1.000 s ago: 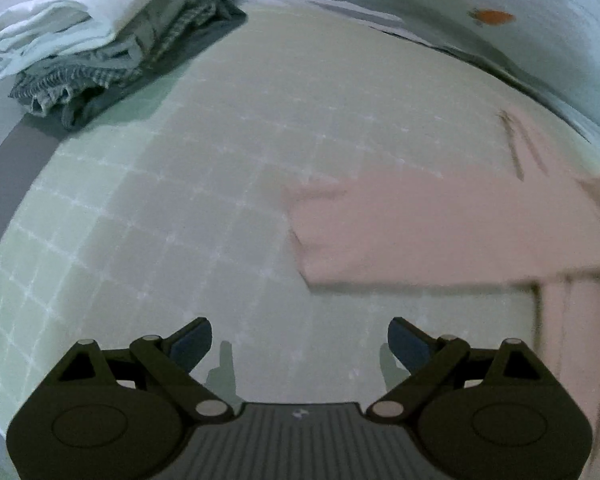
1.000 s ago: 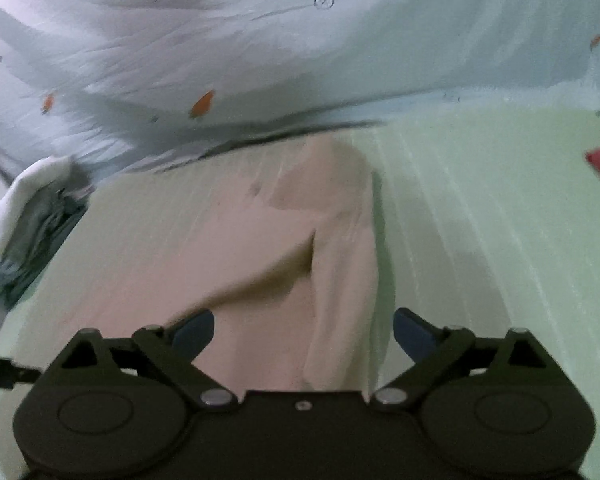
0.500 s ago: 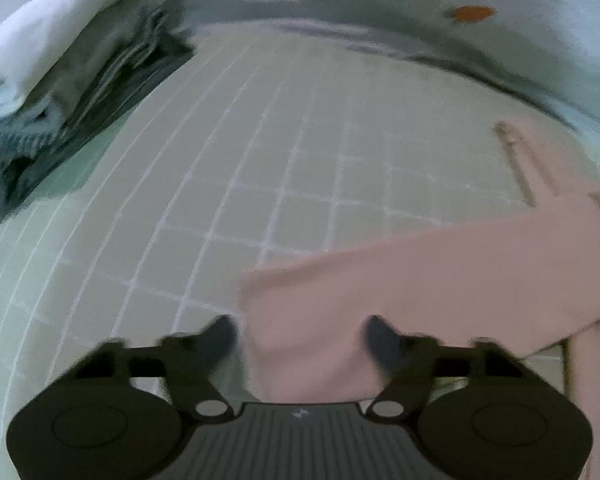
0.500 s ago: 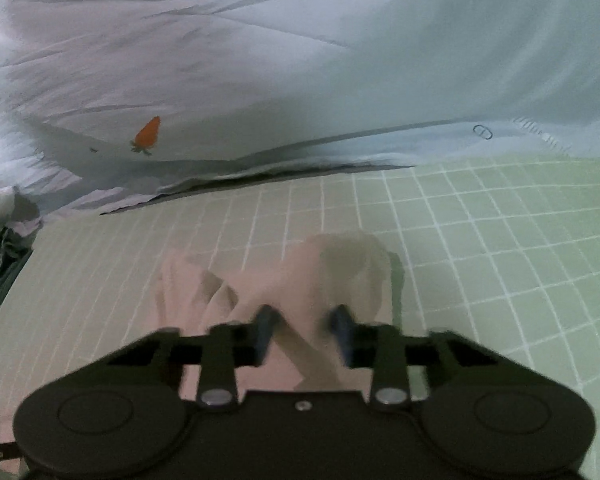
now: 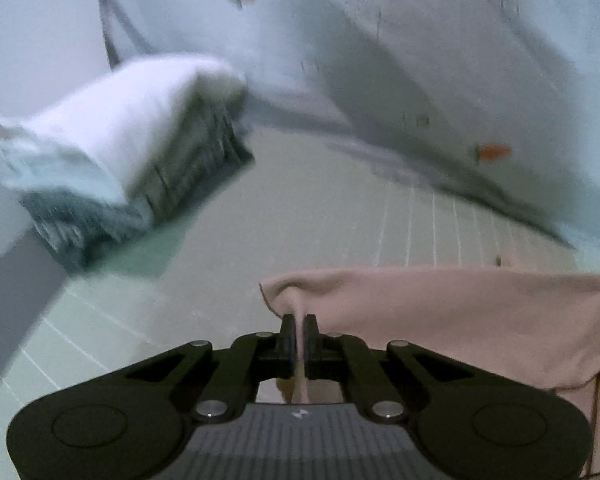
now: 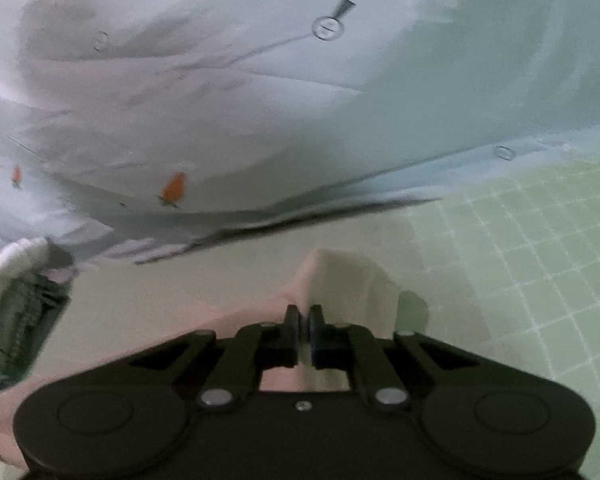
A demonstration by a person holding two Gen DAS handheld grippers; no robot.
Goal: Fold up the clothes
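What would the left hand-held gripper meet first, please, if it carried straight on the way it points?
Beyond the pink cloth garment pinched in the left hand-held gripper, probably bare green grid mat, then the carrot-print sheet; depth is unclear.

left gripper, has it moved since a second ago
Yes. The left gripper went forward over the grid mat to the pink garment, shut on its edge, and the folded stack now looms nearer.

Matt soft pink cloth garment [image 5: 460,312], matt black plastic left gripper [image 5: 299,326] and right gripper [image 6: 304,318] with shiny metal pivots, smooth gridded green mat [image 6: 540,264], carrot-print cotton sheet [image 6: 260,100].
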